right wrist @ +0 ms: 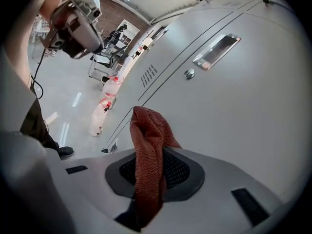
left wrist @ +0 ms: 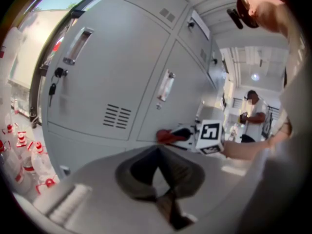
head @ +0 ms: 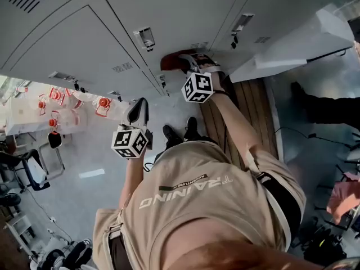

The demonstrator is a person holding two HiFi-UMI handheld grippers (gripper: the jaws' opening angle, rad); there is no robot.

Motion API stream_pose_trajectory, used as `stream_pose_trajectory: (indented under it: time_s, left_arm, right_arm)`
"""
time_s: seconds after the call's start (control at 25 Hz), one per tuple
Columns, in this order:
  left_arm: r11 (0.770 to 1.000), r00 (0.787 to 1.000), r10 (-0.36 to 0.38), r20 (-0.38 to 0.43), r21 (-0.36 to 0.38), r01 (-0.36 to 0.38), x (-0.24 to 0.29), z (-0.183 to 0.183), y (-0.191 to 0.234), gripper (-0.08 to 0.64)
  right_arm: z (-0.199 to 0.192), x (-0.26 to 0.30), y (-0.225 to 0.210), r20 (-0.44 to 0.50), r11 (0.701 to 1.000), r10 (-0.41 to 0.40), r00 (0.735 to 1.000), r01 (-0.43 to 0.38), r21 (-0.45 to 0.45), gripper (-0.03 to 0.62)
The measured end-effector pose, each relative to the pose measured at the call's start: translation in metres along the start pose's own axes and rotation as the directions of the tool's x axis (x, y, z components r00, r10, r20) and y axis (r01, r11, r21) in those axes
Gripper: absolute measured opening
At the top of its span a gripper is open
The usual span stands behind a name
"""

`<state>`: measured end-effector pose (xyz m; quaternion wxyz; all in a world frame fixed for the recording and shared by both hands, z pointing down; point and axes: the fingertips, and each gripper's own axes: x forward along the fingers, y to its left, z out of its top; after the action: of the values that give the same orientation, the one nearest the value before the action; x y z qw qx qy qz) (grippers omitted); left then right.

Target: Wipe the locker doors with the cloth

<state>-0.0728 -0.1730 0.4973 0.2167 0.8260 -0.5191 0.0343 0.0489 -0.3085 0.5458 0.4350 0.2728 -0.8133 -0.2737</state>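
- Cloth: red knit; likely soft, light and limp. Best held by its bunched fold.
- Right gripper: clamped on the cloth, near the locker door.
- Left gripper: jaws together, empty.

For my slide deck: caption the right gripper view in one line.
Right gripper shut on a red cloth, raised before a grey locker door.

L claw closed, lockers, red cloth

Pale glossy floor — red-capped clear bottles beside the lockers
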Motion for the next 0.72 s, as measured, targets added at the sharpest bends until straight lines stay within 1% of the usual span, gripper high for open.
stream_pose_trajectory:
  time_s: [0.12, 0.24, 0.36, 0.44, 0.48, 0.56, 0.72]
  left_arm:
    - [1.0, 1.0, -0.002, 0.002, -0.005, 0.002, -0.003, 0.0, 0.0, 0.006]
    - [1.0, 1.0, 0.004, 0.002, 0.008, -0.004, -0.008, 0.0, 0.003, 0.006]
    - [1.0, 1.0, -0.01, 0.01, -0.015, 0.01, -0.012, 0.001, 0.006, 0.006]
    - [1.0, 1.0, -0.018, 0.021, -0.024, 0.019, -0.013, 0.002, 0.005, 0.006]
    - [0.999, 0.999, -0.023, 0.027, -0.024, 0.024, -0.013, 0.003, 0.004, 0.006]
    - [0.999, 0.999, -0.035, 0.036, -0.015, 0.036, -0.012, 0.008, 0.004, 0.006]
    - [0.998, 0.997, -0.063, 0.038, 0.006, 0.063, -0.009, 0.011, -0.001, 0.006]
  right_arm:
    - [-0.019, 0.018, 0.024, -0.036, 0.999, 0.04, 0.999, -0.039, 0.028, 0.051]
    - [-0.03, 0.03, 0.04, -0.072, 0.997, 0.069, 0.995, -0.066, 0.039, 0.051]
    - [-0.043, 0.04, 0.057, -0.122, 0.991, 0.126, 0.984, -0.118, 0.07, 0.051]
    - [-0.046, 0.037, 0.06, -0.133, 0.988, 0.138, 0.981, -0.127, 0.088, 0.052]
    - [-0.045, 0.033, 0.056, -0.131, 0.989, 0.131, 0.983, -0.119, 0.092, 0.051]
    - [-0.035, 0.019, 0.041, -0.113, 0.992, 0.091, 0.989, -0.08, 0.095, 0.052]
    - [0.0, -0.031, 0.0, -0.036, 0.997, -0.033, 0.999, 0.036, 0.072, 0.052]
